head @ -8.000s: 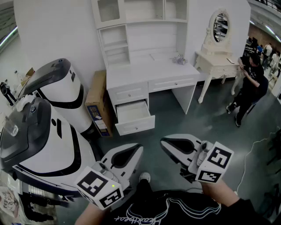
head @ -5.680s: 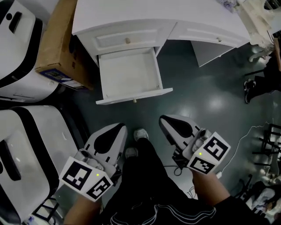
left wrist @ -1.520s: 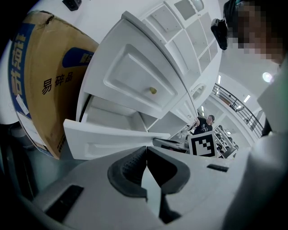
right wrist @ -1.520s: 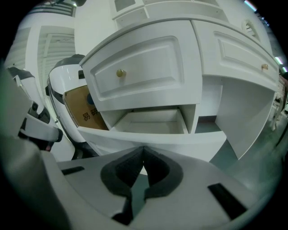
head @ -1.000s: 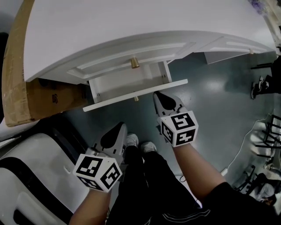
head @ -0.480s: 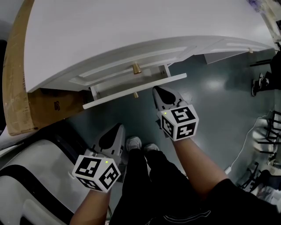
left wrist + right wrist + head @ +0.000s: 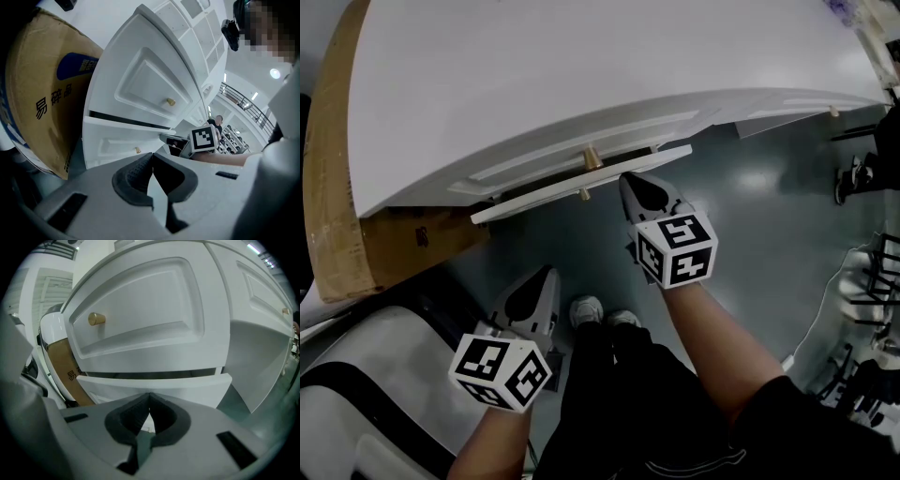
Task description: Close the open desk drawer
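Observation:
The white desk (image 7: pixel 581 56) has its lower drawer (image 7: pixel 546 190) out by only a narrow gap, under the upper drawer with the brass knob (image 7: pixel 592 157). My right gripper (image 7: pixel 628 180) is shut and its tip rests against the drawer front, right of the small knob (image 7: pixel 582 194). In the right gripper view the drawer's top edge (image 7: pixel 154 384) sits just beyond the closed right gripper (image 7: pixel 149 395). My left gripper (image 7: pixel 546 272) is shut, holds nothing, and hangs low and back from the desk. Past the left gripper (image 7: pixel 152 154) the left gripper view shows the drawer front (image 7: pixel 112 143) and the right gripper (image 7: pixel 171 140).
A brown cardboard box (image 7: pixel 337 187) leans against the desk's left side. A large white and black machine (image 7: pixel 356 412) fills the lower left. The person's shoes (image 7: pixel 600 314) stand on the dark floor below the drawer. Another person (image 7: pixel 219 123) stands far off.
The lower drawer has slid further into the desk, from well open to a thin gap. The right gripper moved forward with its front. The left gripper stayed low.

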A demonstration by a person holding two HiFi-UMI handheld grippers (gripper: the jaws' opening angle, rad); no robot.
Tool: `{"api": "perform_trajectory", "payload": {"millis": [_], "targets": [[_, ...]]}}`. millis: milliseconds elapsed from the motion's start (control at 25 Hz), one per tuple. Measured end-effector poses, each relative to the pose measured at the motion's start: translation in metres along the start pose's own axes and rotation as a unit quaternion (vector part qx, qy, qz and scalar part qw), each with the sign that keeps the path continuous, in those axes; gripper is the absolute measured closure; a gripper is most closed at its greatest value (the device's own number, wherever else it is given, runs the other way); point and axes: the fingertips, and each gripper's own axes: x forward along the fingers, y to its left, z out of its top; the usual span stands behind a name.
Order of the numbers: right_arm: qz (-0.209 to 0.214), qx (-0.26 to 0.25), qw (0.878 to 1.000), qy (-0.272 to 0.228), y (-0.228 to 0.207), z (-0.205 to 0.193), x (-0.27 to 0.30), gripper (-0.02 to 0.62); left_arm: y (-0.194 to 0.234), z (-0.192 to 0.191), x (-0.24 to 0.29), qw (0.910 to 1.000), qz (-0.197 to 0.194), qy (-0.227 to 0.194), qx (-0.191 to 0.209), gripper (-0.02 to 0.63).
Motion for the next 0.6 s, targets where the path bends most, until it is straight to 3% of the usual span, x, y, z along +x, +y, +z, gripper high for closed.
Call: {"api": "perform_trajectory", "payload": {"millis": [600], "targets": [[-0.006, 0.008, 1.0, -0.006, -0.005, 0.017, 0.019, 0.589, 0.004, -0.002, 0.007, 1.0, -0.002, 0.003, -0.004, 0.601]]}}
